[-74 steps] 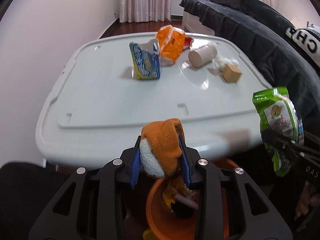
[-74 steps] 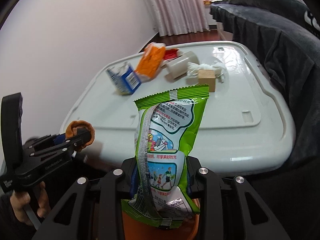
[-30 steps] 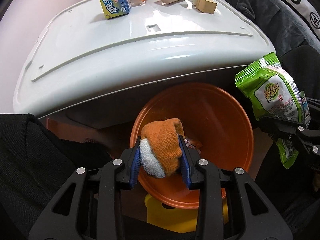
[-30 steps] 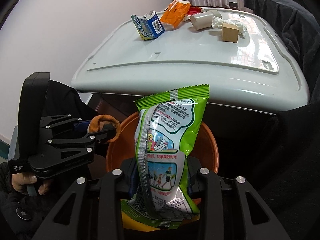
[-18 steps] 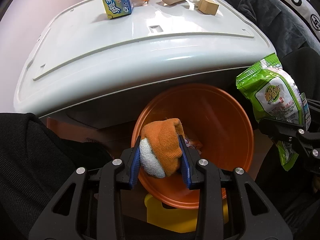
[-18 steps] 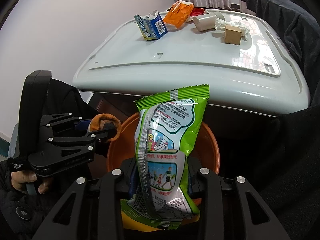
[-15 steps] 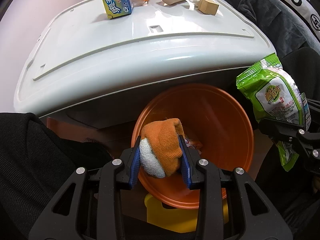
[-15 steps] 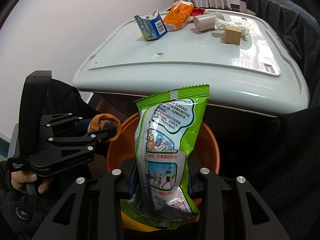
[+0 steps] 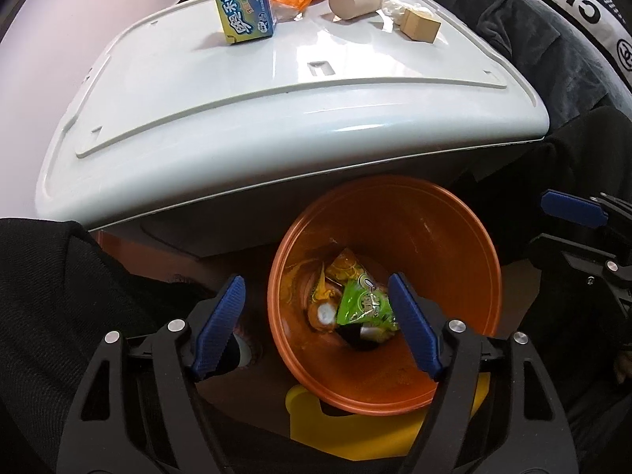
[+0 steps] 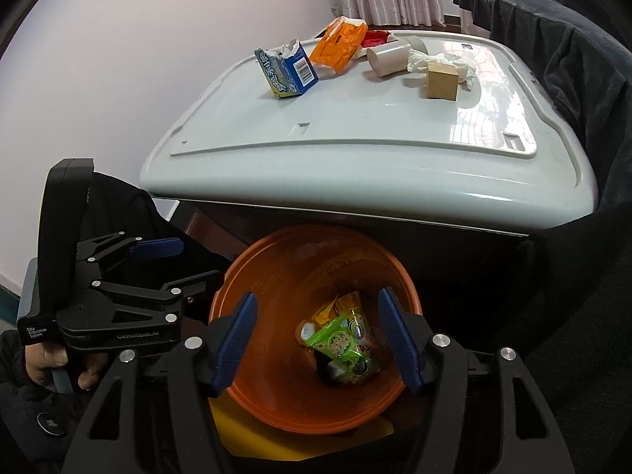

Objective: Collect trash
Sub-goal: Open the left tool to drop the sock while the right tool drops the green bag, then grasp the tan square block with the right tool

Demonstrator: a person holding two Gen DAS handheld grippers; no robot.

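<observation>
Below the white table (image 9: 276,110), an orange bucket (image 9: 434,245) holds wrappers (image 9: 365,304); both grippers' fingers spread empty.

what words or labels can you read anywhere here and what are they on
"GenRobot.AI": side of the left gripper, seen from the right wrist.
"Data Acquisition System": small label on the same gripper's body, barely readable.
"CH": white letters on the dark jacket, cut off at the frame edge.
Blue carton: large Chinese characters, too distorted to read reliably; its barcode digits are too small.
Green snack bag in the orange bucket: print too small and crumpled.
</observation>
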